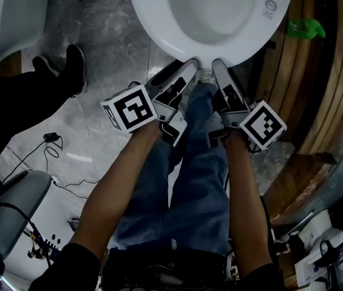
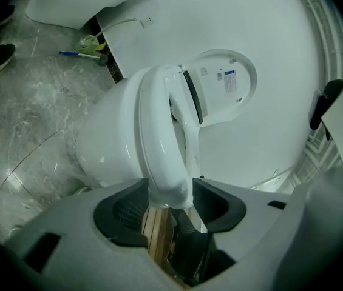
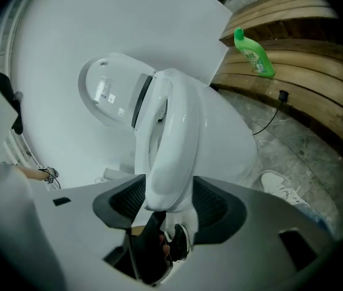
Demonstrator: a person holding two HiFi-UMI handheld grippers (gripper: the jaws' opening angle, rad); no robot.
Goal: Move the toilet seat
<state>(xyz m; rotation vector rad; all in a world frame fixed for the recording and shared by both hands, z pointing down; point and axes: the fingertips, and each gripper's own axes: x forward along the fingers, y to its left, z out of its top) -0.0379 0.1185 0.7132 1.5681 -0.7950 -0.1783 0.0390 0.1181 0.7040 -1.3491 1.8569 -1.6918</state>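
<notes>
The grey marbled stone floor [image 1: 107, 41] spreads underfoot, dull in the dim light, with thin black cables [image 1: 53, 147] trailing across it on the left. On the right rises a curved platform of brown wooden slats [image 1: 320, 83], and a green plastic bottle [image 1: 306, 28] rests on its boards. A plain white wall [image 3: 129, 23] closes the far side. Near it a blue-handled tool [image 2: 77, 54] lies on the floor, just beside a second white ceramic fixture [image 2: 68, 8].
</notes>
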